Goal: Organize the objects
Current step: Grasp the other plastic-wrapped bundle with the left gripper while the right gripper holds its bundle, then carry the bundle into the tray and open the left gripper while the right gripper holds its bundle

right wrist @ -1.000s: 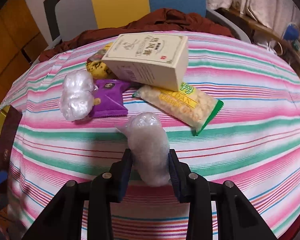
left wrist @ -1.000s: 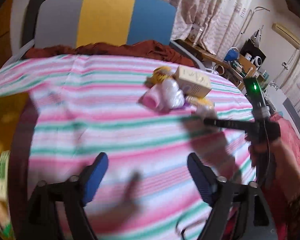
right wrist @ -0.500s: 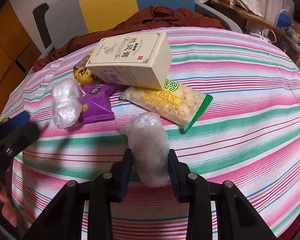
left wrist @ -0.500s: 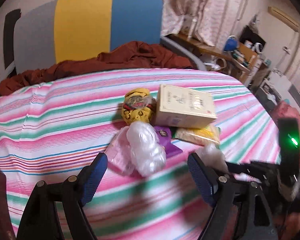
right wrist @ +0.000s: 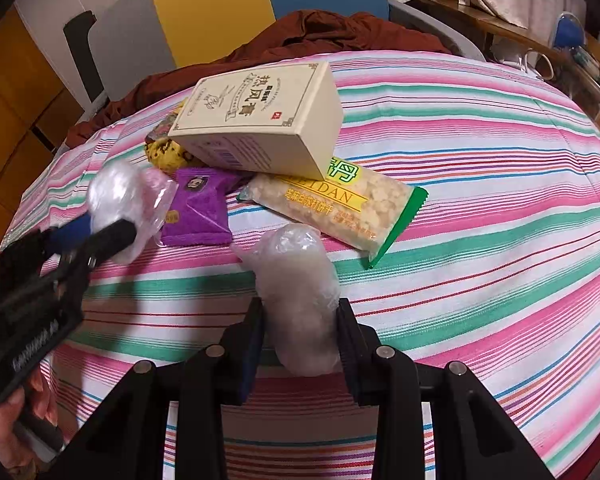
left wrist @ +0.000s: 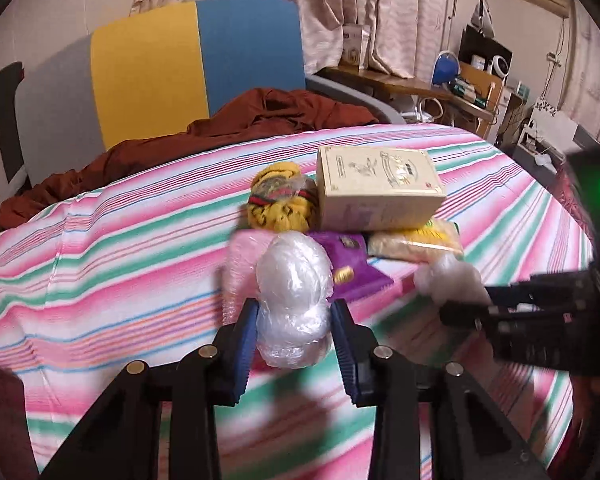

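On the striped tablecloth (right wrist: pixel 480 184) lies a small pile: a cream box (right wrist: pixel 260 120), a purple packet (right wrist: pixel 198 212), a cracker pack (right wrist: pixel 332 204) and a yellow wrapped item (left wrist: pixel 278 200). My left gripper (left wrist: pixel 294 320) is closing its jaws on a clear plastic-wrapped bundle (left wrist: pixel 294 280) at the pile's near left, and both pads touch its sides. A pink bubble bag (left wrist: pixel 240 264) lies just behind it. My right gripper (right wrist: pixel 300 320) is shut on a second clear plastic-wrapped bundle (right wrist: pixel 296 276) in front of the cracker pack. The right wrist view shows the left gripper (right wrist: pixel 100 232) at the far left.
A chair with grey, yellow and blue panels (left wrist: pixel 196 52) stands behind the table, with a brown cloth (left wrist: pixel 260 116) draped over its seat. Shelves and clutter (left wrist: pixel 480 76) fill the back right. The cloth's near and right parts carry nothing.
My left gripper swung right over the cloth to the pile and closed from wide open onto the left plastic bundle. The right gripper kept still, holding its bundle.
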Motion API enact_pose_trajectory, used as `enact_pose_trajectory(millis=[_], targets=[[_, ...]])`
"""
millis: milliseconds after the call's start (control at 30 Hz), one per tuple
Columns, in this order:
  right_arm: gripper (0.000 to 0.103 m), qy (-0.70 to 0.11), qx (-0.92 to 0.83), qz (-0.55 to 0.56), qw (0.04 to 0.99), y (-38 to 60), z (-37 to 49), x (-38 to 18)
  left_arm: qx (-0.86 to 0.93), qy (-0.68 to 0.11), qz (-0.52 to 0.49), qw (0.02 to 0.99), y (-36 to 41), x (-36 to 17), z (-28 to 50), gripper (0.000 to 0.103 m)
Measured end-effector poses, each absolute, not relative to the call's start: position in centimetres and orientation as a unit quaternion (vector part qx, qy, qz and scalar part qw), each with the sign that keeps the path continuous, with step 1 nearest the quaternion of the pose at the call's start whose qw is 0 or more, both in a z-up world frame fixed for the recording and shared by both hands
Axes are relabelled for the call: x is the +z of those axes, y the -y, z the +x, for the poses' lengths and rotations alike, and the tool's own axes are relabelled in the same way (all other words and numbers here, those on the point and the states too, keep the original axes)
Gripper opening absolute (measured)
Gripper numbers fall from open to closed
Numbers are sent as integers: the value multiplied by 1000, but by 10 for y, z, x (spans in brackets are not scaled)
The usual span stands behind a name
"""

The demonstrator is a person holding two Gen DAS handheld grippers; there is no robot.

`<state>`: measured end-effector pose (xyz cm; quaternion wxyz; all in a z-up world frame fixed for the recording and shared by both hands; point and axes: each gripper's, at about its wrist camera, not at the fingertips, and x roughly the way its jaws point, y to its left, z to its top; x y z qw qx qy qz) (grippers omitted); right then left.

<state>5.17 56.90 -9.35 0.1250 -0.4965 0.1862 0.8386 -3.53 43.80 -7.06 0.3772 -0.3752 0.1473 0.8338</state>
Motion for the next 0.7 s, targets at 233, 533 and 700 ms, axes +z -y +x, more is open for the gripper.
enact_pose_trajectory(millis=[233, 533, 700], targets=[[34, -199, 843, -487, 112, -568, 53, -91, 833, -93, -394, 379, -386, -88, -16, 36], [34, -199, 858, -468, 70, -553, 52, -83, 845, -53, -381, 371, -322, -100, 9, 36], [33, -171, 870, -458, 53, -540, 48, -77, 844, -24, -389, 369, -296, -97, 18, 36]])
